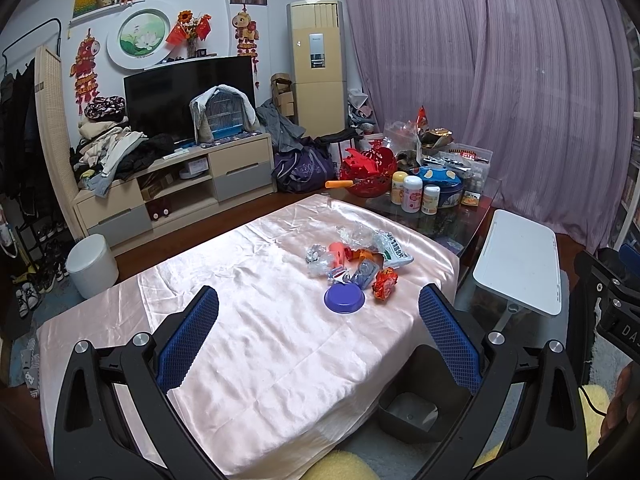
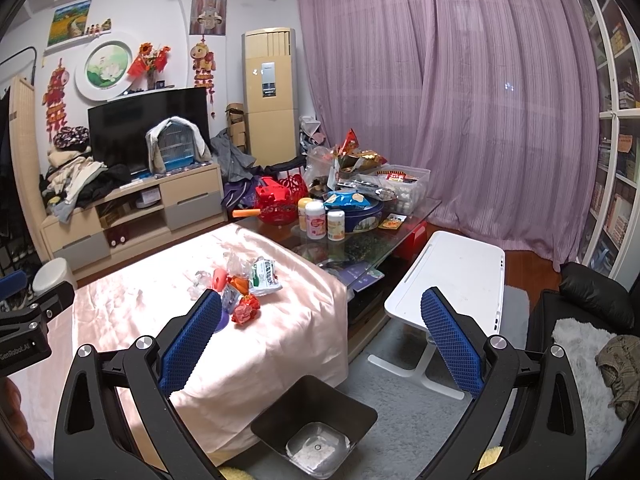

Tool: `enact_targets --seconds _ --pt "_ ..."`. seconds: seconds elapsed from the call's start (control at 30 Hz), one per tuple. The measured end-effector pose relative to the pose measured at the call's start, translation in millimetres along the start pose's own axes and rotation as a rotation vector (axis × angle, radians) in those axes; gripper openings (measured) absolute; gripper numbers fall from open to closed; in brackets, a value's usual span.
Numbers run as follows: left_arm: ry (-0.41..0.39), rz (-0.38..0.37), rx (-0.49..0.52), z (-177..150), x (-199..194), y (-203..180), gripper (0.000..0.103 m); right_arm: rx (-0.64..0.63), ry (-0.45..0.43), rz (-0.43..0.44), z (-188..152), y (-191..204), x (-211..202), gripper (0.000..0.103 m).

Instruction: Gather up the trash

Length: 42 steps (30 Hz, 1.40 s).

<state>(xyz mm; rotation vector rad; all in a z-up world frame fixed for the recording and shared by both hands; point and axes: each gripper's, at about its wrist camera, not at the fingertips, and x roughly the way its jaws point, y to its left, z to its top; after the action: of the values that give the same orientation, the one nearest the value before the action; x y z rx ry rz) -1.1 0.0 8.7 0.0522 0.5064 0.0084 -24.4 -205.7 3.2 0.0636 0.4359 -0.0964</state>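
A pile of trash (image 1: 352,258) lies on the pink cloth-covered table (image 1: 260,340): clear plastic wrappers, an orange piece, a white-green bag (image 1: 394,250), a red crumpled wrapper (image 1: 385,284) and a purple bowl (image 1: 344,298). The pile also shows in the right wrist view (image 2: 244,284). A dark square trash bin (image 2: 314,426) stands on the floor by the table's near corner, also in the left wrist view (image 1: 420,396). My left gripper (image 1: 318,340) is open and empty, above the table short of the pile. My right gripper (image 2: 320,340) is open and empty, above the bin and table corner.
A white folding lap table (image 2: 452,280) stands right of the bin. A glass coffee table (image 2: 360,236) behind holds bottles, a tin and snacks. A TV cabinet (image 1: 172,184) and a white stool (image 1: 92,264) stand at the left. A dark sofa (image 2: 592,300) is at the right.
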Motion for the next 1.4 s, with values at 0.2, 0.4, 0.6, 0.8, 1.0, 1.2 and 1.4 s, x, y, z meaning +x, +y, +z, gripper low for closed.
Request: enact_targets --seconds 0.2,0.4,0.6,0.8,1.0,1.2,1.4 --pt "0.012 0.002 0.000 -3.5 5.2 5.1 0.095 0.002 0.004 0.006 0.2 5.1 1.3 0.100" --pt "0.035 0.011 0.009 -13.5 25.0 12.4 0.095 -0.037 -0.024 -0.004 -0.8 12.3 17.1 0.100" --pt "0.073 0.068 0.021 -20.2 55.4 23.2 0.095 -0.022 0.062 0.058 -8.7 14.4 48.7 0.100" --pt "0.172 0.082 0.018 -28.8 97.2 34.2 0.095 -0.001 0.159 0.103 -17.1 18.1 91.6 0.100" --pt "0.272 0.071 0.019 -38.6 144.6 41.7 0.094 -0.010 0.249 0.153 -28.0 30.1 144.1 0.100" --pt "0.371 0.056 0.048 -45.8 194.0 41.7 0.090 -0.019 0.345 0.223 -38.4 54.7 212.8 0.094" --pt "0.433 -0.012 0.037 -55.0 232.6 36.8 0.089 -0.023 0.446 0.265 -49.1 83.3 272.2 0.093"
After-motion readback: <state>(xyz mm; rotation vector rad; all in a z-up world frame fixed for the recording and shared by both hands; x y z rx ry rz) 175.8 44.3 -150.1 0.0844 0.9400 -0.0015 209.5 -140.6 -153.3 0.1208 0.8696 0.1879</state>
